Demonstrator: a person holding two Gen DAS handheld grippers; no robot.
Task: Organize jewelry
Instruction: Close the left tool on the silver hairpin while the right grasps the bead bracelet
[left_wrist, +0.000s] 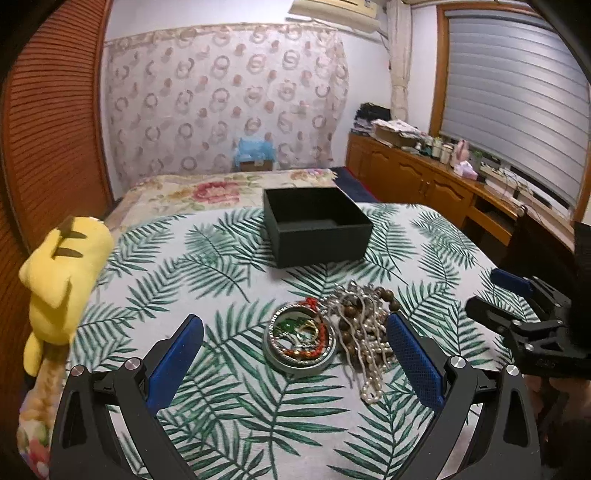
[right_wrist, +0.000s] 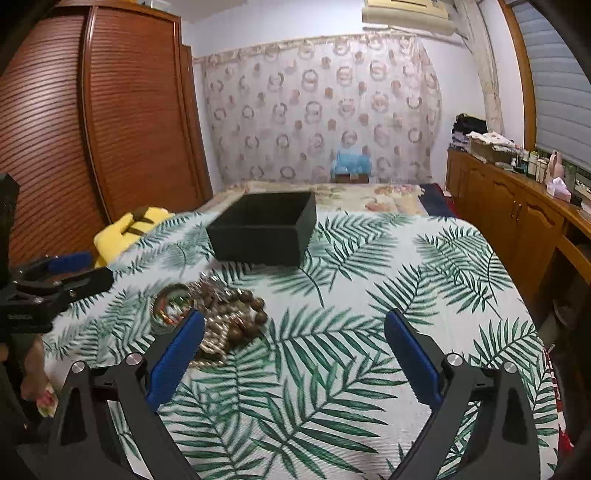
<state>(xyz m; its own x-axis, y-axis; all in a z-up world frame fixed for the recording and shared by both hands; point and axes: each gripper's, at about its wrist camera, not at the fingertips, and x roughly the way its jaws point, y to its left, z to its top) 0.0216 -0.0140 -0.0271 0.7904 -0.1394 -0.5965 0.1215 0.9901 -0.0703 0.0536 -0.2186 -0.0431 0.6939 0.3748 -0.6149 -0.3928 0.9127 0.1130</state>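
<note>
both your left gripper and right gripper hold fingers spread and empty, so grabbing the tangled jewelry pile could drag several strands off together, missing the black box.

One black box stands open on the bed. One round tin holds a tangle of small pieces too jumbled to count. One heap of beads lies beside it. One yellow plush toy. Two claws, left and right.
</note>
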